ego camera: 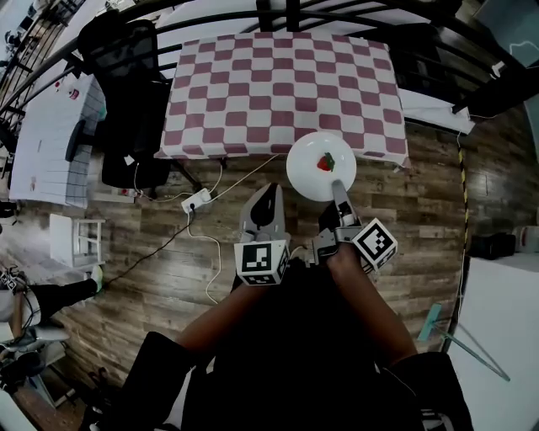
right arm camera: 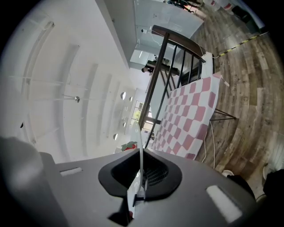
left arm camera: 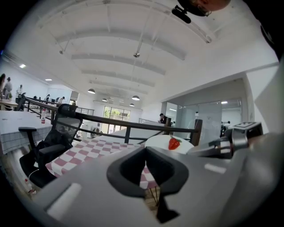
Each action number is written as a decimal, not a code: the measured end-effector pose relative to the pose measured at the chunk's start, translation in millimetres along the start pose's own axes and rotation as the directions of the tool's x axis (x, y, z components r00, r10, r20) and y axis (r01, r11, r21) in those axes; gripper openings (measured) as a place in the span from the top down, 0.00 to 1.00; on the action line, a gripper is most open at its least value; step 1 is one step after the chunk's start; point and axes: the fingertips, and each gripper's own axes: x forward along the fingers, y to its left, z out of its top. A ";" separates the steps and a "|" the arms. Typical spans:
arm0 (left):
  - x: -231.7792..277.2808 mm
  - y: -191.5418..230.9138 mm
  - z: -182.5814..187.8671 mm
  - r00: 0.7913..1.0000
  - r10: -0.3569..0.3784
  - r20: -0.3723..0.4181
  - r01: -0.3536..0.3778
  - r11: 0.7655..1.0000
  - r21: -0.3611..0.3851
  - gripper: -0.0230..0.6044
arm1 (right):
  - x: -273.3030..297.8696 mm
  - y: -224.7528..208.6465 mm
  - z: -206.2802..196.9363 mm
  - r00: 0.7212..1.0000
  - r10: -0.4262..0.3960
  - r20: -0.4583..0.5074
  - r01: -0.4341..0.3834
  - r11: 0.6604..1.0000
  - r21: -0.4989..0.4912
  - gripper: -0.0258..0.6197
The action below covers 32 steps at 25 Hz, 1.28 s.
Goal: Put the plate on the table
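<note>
A white plate (ego camera: 313, 172) carrying a strawberry (ego camera: 326, 162) hangs in the air at the near right edge of the table with the red-and-white checked cloth (ego camera: 282, 84). My right gripper (ego camera: 338, 192) is shut on the plate's near rim. In the right gripper view the plate (right arm camera: 140, 153) stands edge-on between the pads, with the strawberry (right arm camera: 130, 145) beyond it. My left gripper (ego camera: 268, 194) hovers over the floor left of the plate, shut with nothing in it; its tips (left arm camera: 145, 149) touch. From the left gripper view the plate (left arm camera: 162, 142) and the right gripper (left arm camera: 230, 141) show to the right.
A black office chair (ego camera: 126, 93) stands at the table's left side. A white power strip (ego camera: 195, 200) and cables lie on the wooden floor under the table's near edge. A dark railing (ego camera: 337, 10) runs behind the table. A white desk (ego camera: 50, 139) is at far left.
</note>
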 end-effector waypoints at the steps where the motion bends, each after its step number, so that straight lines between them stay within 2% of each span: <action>1: 5.5 2.4 1.1 1.000 -0.004 -0.002 0.004 1.000 -0.001 0.95 | 6.5 2.9 2.5 1.000 0.012 0.004 -0.012 1.000 -0.004 0.94; 3: 17.9 8.2 4.4 1.000 -0.014 -0.005 0.014 1.000 -0.002 0.95 | 22.7 12.2 7.1 0.998 0.059 0.012 -0.059 0.998 -0.005 0.94; 6: 38.8 20.8 11.3 1.000 -0.027 -0.008 0.027 1.000 -0.001 0.95 | 43.9 9.3 7.6 1.000 0.002 0.000 -0.002 1.000 0.006 0.94; 9: 62.3 33.6 15.5 0.999 -0.039 -0.019 0.038 0.999 -0.011 0.95 | 70.8 16.3 6.7 1.000 0.029 -0.006 -0.029 0.998 0.063 0.94; 11: 77.1 46.0 21.2 0.999 -0.039 -0.019 0.038 0.999 -0.019 0.95 | 85.9 14.8 4.7 1.000 -0.003 -0.019 0.004 0.998 0.065 0.94; 14: 96.2 71.0 35.1 1.000 -0.024 -0.003 0.024 1.000 -0.017 0.95 | 116.2 28.3 -0.6 0.999 0.021 -0.033 -0.019 0.997 0.074 0.94; 17: 114.7 92.0 45.2 1.000 -0.029 0.001 0.029 1.000 -0.005 0.95 | 140.0 35.2 0.6 0.999 -0.015 -0.030 0.017 0.998 0.066 0.94; 24: 142.3 148.6 53.5 1.000 -0.003 -0.023 0.002 1.000 -0.022 0.95 | 207.9 64.6 -12.3 0.998 0.051 -0.033 -0.047 0.994 0.095 0.94; 32: 167.9 187.8 74.1 0.999 -0.035 0.003 0.035 0.999 -0.007 0.95 | 251.0 70.6 -19.1 1.000 -0.012 -0.014 0.013 0.996 0.087 0.94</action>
